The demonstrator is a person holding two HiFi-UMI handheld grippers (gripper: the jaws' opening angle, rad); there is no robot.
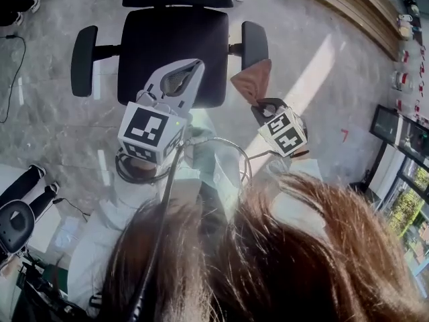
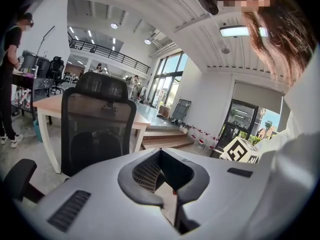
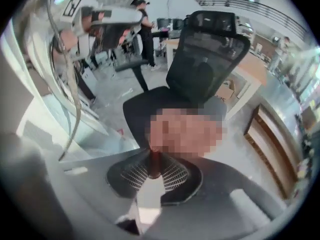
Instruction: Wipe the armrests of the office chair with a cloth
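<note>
The black office chair (image 1: 173,45) stands in front of me, with its left armrest (image 1: 84,60) and right armrest (image 1: 255,42) both in the head view. My right gripper (image 1: 258,102) is shut on a brownish-pink cloth (image 1: 251,80), which hangs just below the near end of the right armrest. In the right gripper view the pads pinch the cloth (image 3: 153,160) over the seat (image 3: 145,109). A mosaic patch covers most of the cloth there. My left gripper (image 1: 179,79) hovers over the seat's front edge. It is open and empty (image 2: 161,170), and it faces the mesh backrest (image 2: 97,129).
A wooden stepped platform (image 1: 348,5) runs along the far right. A cable (image 1: 10,66) lies on the floor at the left, and another chair's base (image 1: 17,223) is at the bottom left. Behind the chair are a table (image 2: 50,104) and a standing person (image 2: 10,74).
</note>
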